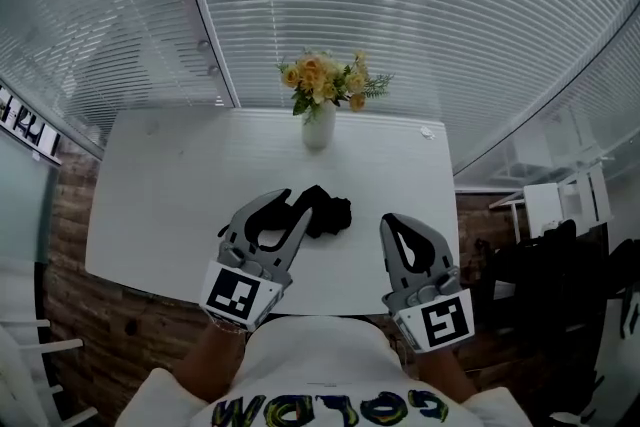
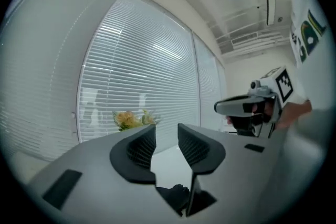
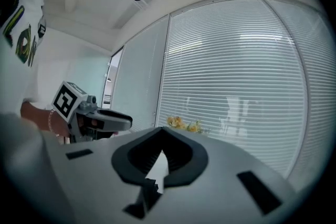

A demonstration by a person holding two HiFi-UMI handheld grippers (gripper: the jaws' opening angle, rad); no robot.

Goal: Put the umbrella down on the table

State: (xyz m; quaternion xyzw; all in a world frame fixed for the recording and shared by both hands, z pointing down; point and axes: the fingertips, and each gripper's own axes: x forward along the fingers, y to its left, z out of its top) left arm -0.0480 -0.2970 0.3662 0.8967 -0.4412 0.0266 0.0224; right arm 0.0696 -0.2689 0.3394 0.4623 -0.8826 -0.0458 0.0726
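The black folded umbrella (image 1: pixel 330 215) lies in a heap on the white table (image 1: pixel 160 185), near its front edge. My left gripper (image 1: pixel 298 205) hovers over the umbrella's left part and hides some of it. In the left gripper view, that gripper (image 2: pixel 167 136) has its jaws apart with nothing between them, and a dark lump (image 2: pixel 178 192), perhaps the umbrella, shows low in the gap. My right gripper (image 1: pixel 392 221) is held right of the umbrella, clear of it. Its fingertips meet in the right gripper view (image 3: pixel 163 132), with nothing held.
A white vase (image 1: pixel 318 130) of yellow flowers (image 1: pixel 325 80) stands at the table's far edge, and a small white disc (image 1: pixel 427 132) lies at the far right corner. Window blinds (image 1: pixel 420 5) rise behind. White chairs (image 1: pixel 560 205) stand right of the table.
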